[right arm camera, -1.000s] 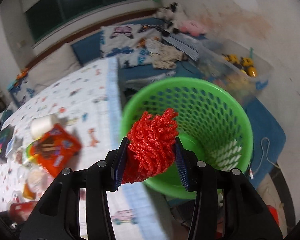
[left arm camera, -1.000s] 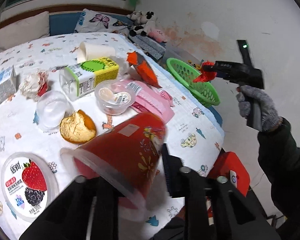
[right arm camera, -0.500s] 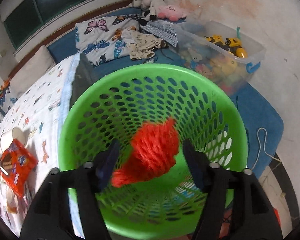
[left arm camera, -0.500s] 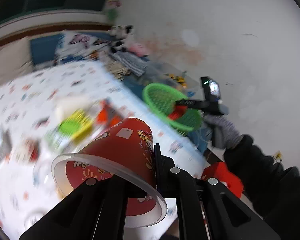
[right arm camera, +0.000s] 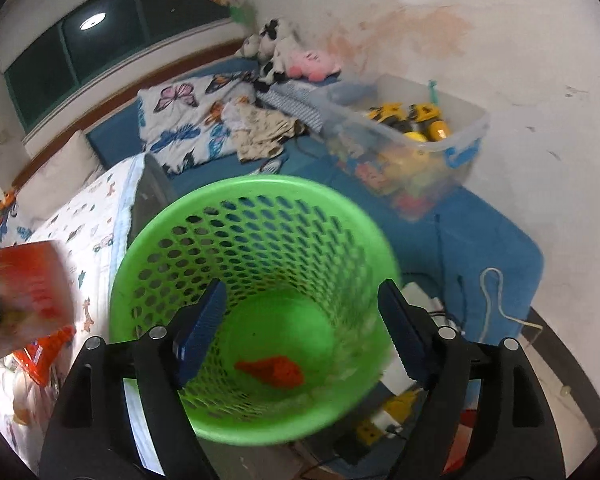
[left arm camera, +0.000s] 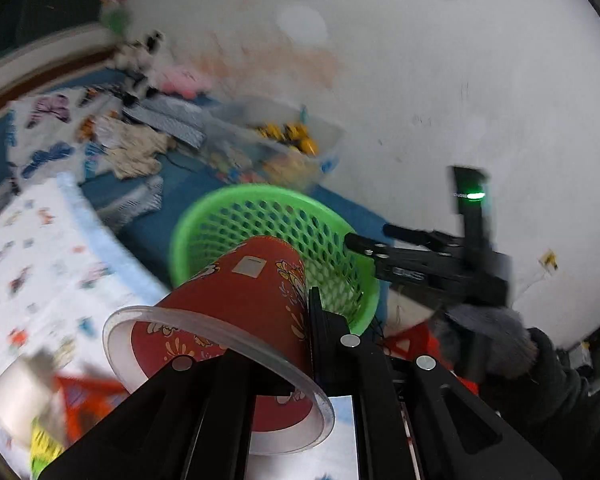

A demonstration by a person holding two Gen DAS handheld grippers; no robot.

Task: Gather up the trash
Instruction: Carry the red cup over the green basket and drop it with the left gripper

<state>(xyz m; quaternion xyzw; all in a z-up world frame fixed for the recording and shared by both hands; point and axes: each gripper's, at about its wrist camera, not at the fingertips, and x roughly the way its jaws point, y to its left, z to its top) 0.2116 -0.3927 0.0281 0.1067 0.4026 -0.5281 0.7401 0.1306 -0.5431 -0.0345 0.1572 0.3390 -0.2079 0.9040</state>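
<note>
Left wrist view: the left gripper (left arm camera: 300,344) has its fingers pressed onto the wall of a red paper cup (left arm camera: 236,316), one inside the mouth and one outside, just under the clear plastic rim. The cup lies tilted, base toward the green basket (left arm camera: 224,216), which sits on the floor beside the edge of the bed (left arm camera: 40,256). Such a cup is likely light and thin-walled; a pinch through the rim suits it, since the rolled lip is the stiffest part, while a squeeze across the body would probably crush it. It may swing or slip if jolted.

The right gripper (right arm camera: 300,320) hangs over the basket mouth with fingers spread; they have just been opening, and nothing is between them. A red mesh wad (right arm camera: 272,370) lies on the basket floor, soft and featherweight by the look of it.

Only the right wrist view looks down into the basket and shows the wad at the bottom, plus the sharp toy bin (right arm camera: 420,148) by the wall; the cup there is just a red blur at the left edge. Only the left wrist view shows the grip on the cup, the right gripper from the side, and the person's gloved hand (left arm camera: 484,332) holding it.
</note>
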